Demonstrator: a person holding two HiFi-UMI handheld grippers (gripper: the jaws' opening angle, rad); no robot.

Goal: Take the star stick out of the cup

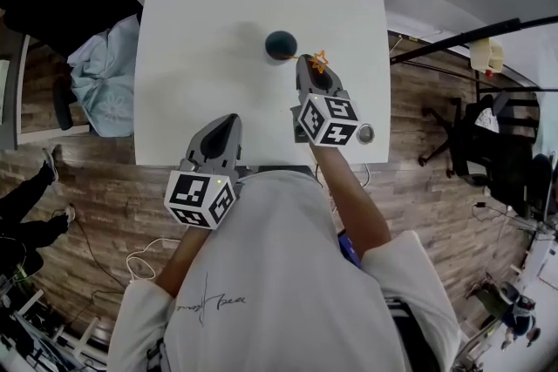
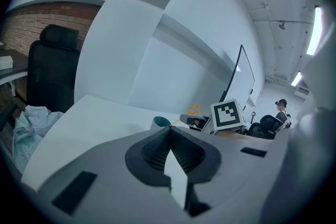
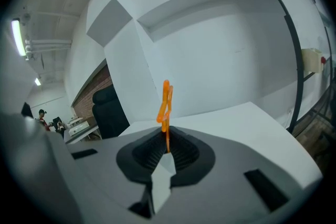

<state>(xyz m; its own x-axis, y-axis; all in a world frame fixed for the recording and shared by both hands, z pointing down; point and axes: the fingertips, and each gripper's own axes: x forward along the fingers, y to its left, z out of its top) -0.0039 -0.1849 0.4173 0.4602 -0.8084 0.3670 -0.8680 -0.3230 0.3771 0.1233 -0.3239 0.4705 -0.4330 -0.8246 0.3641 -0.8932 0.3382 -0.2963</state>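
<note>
A light blue cloth (image 1: 103, 78) is being seen heaped beside the left edge of the white table (image 1: 200, 22), with a black office chair (image 2: 52, 73) behind it. The left gripper (image 1: 228, 119) is being held over the table's near edge; its jaws are being shown pressed together, nothing between them. A dark teal cup (image 1: 281, 44) is being seen upright near the middle of the table, well ahead of the left gripper. Just right of the cup, the orange star stick (image 3: 166, 105) is being gripped by the right gripper (image 1: 312, 65): the jaws are clenched on the thin shaft, and the star end is being shown above the fingertips. In the left gripper view the shaft is slanting from the cup's rim up to the star; whether the lower end is inside the cup cannot be told. A small round grey object (image 1: 365, 134) is lying on the table near its right near corner, beside the right forearm.
</note>
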